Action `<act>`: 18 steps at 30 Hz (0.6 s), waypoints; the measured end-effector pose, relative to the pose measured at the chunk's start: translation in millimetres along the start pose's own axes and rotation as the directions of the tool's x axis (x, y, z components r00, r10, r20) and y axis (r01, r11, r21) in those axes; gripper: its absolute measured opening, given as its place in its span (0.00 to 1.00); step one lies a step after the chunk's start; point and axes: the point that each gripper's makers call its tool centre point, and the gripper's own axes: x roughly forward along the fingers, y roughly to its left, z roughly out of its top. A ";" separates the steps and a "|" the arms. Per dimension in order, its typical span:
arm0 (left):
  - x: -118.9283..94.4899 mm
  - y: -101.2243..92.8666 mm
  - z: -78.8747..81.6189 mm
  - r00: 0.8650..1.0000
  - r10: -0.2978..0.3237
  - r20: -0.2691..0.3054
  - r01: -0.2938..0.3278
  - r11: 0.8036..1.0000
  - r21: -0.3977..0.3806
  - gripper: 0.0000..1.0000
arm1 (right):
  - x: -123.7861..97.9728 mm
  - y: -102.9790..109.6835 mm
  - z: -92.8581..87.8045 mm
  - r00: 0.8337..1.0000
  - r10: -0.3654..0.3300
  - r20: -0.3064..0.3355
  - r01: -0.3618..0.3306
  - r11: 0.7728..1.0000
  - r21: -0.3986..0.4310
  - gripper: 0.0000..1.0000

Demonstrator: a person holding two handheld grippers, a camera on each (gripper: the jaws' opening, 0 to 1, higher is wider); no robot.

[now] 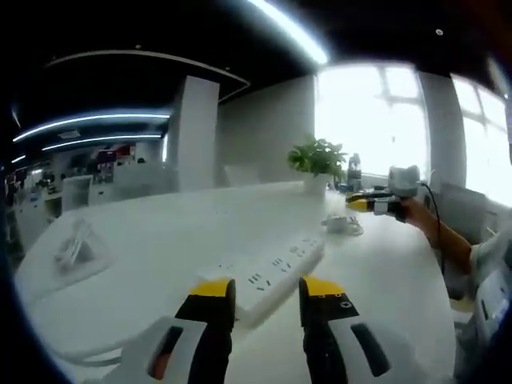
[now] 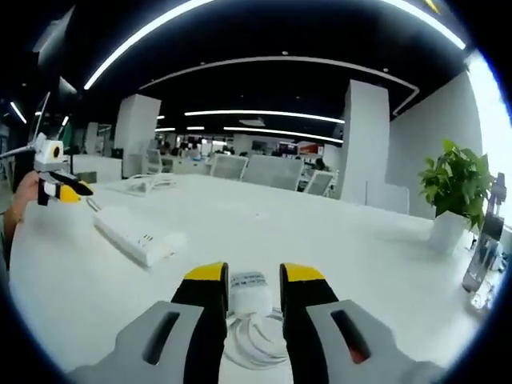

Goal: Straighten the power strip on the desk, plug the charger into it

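Left gripper is hovering with jaws apart, the power strip lying just ahead, long axis running diagonally away to the right. Right gripper is straddling the charger; I cannot tell whether it is clamped.

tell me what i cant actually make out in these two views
- Power strip, left gripper view: near end hidden behind the left gripper; sockets too small to read.
- Charger, right gripper view: sides covered by the right gripper, prongs hidden, so whether it is gripped is unclear.
- Cable: coil partly hidden below the jaws.
- Potted plant: bottles beside it cut off by the edge.
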 end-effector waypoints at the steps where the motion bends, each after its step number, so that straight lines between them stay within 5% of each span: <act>1: -0.1 0.3 -0.2 1.000 0.002 -0.001 -0.002 1.000 0.004 0.33 | 0.5 0.0 -2.7 1.000 0.002 -0.008 -0.002 1.000 -0.003 0.25; 18: 1.9 1.5 -6.4 1.000 0.004 -0.030 -0.003 1.000 0.018 0.34 | 10.7 2.1 -30.5 0.994 0.035 -0.103 -0.036 0.999 -0.013 0.30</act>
